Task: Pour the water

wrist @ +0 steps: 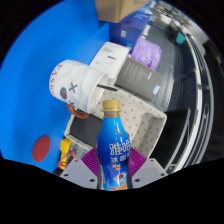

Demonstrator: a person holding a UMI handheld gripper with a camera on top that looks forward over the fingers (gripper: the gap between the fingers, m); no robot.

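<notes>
Tool [113, 176]: both fingers pinch a blue drink bottle [113, 150] at its lower body, magenta pads [92, 164] pressed against either side of it.

Largest item ahead: blue tabletop [40, 95], filling most of the view beyond the fingers.

White container [78, 82], rounded, lying on the tabletop well beyond the bottle; a dark X-like mark shows on its side, otherwise unreadable.

Grey tray-like piece [148, 125] just behind the bottle.

Purple object [148, 52] farther back, near the far edge of the tabletop; identity unclear.

Bottle: long axis upright, neck pointing up, orange-yellow cap [111, 104] on. Blue label carries white Chinese characters running down the body; I cannot read them with certainty.

Red round spot [41, 149] on the tabletop beside the near fingers.

Small yellow and red object [65, 152] just beside the bottle; details too small.
</notes>
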